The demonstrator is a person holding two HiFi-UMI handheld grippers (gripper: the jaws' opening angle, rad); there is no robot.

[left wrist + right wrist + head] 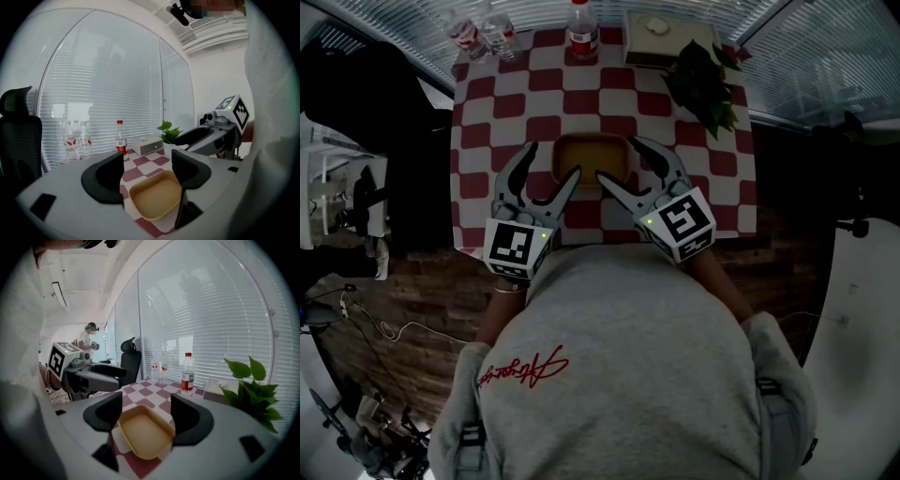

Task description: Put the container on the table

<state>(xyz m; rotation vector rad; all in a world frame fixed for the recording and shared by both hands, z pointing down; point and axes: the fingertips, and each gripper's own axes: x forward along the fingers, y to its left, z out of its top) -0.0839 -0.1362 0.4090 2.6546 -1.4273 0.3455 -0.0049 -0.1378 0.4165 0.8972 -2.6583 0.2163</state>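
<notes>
Over the near half of the checked table (581,103), the left gripper (551,164) and the right gripper (621,159) are hovering with jaws spread wide, clasping nothing. The tan container (591,155) is sitting empty on the cloth between them. Beyond it, a red-capped bottle (582,30) and a leafy plant (705,82) are standing near the far edge.

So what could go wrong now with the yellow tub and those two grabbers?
Both the left gripper and right gripper are open right by the yellow container on the checkered table. A jaw might catch its rim while pulling away and drag or tip it. The grippers sit close together, so they could bump.
</notes>
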